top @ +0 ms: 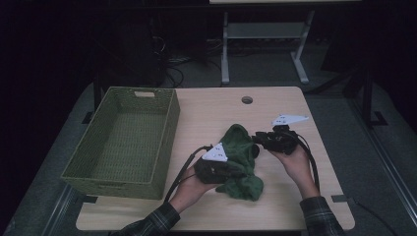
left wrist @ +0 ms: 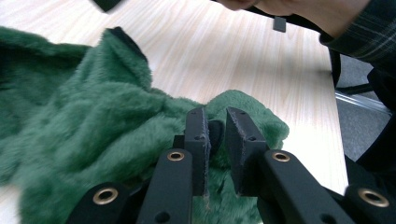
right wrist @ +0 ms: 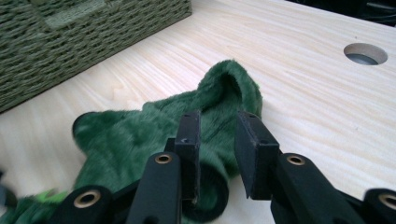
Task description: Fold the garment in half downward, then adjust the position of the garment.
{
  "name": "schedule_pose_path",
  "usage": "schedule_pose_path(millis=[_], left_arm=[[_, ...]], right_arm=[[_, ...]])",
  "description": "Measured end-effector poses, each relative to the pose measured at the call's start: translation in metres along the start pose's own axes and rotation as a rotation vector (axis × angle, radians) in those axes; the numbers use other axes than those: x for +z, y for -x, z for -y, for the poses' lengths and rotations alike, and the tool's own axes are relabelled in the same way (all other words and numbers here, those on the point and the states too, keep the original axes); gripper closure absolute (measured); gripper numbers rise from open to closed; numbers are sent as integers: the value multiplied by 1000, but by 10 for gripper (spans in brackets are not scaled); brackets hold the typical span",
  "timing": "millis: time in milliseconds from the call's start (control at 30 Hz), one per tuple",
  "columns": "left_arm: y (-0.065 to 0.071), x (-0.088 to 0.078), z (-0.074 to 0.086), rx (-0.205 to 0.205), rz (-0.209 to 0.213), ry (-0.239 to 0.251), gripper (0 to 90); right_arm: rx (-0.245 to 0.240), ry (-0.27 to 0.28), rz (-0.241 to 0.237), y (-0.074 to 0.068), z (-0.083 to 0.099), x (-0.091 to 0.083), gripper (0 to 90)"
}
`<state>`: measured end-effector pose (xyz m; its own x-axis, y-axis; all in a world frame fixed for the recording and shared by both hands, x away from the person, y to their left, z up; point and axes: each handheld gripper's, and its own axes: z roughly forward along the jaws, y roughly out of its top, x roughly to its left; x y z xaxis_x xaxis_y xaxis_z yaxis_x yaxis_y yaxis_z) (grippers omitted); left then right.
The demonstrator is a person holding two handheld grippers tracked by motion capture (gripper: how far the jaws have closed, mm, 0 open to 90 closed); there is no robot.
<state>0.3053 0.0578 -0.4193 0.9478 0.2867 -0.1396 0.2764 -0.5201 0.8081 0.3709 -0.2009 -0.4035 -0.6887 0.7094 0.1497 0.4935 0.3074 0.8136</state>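
Green plush cloth (top: pixel 240 162) bunched on the table (top: pixel 275 206) right of the woven basket (top: pixel 123 142), between both grippers. Left gripper (left wrist: pixel 217 140) at its near-left edge, jaws narrow, a fold between them, grip uncertain. Right gripper (right wrist: pixel 217 140) at its right edge, jaws narrowly parted over the pile, probably positioned for lifting it basketward.

A light wooden table (top: pixel 290 196) fills the frame's middle; a green woven basket (top: pixel 124 142) sits at left, a green fuzzy cloth (top: pixel 241 157) at centre
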Motion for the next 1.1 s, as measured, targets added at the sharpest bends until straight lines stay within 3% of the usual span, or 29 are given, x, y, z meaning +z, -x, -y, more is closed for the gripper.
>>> schedule_pose_path(millis=[233,367,533,633,667,733,800,1033,1100], left_arm=[[4,22,9,14,18,-61,778],[4,29,15,15,14,-88,790],[5,34,19,34,6,-110,803],[6,35,20,33,6,-113,807],[6,35,20,30,6,-113,808],[7,36,21,31,3,-119,812],[7,36,21,33,2,-122,813],[7,36,21,28,1,-120,811],[7,32,19,7,11,-90,761]], right_arm=[[1,-68,16,6,-13,25,647],[15,-81,43,11,-16,41,600],[38,-120,38,22,-18,61,575],[56,-175,42,27,-12,72,567],[64,-200,41,29,-8,76,595],[62,-211,27,32,-4,79,752],[53,-208,37,31,-5,78,854],[27,-77,-9,25,-18,46,873],[19,-51,-26,21,-20,38,873]])
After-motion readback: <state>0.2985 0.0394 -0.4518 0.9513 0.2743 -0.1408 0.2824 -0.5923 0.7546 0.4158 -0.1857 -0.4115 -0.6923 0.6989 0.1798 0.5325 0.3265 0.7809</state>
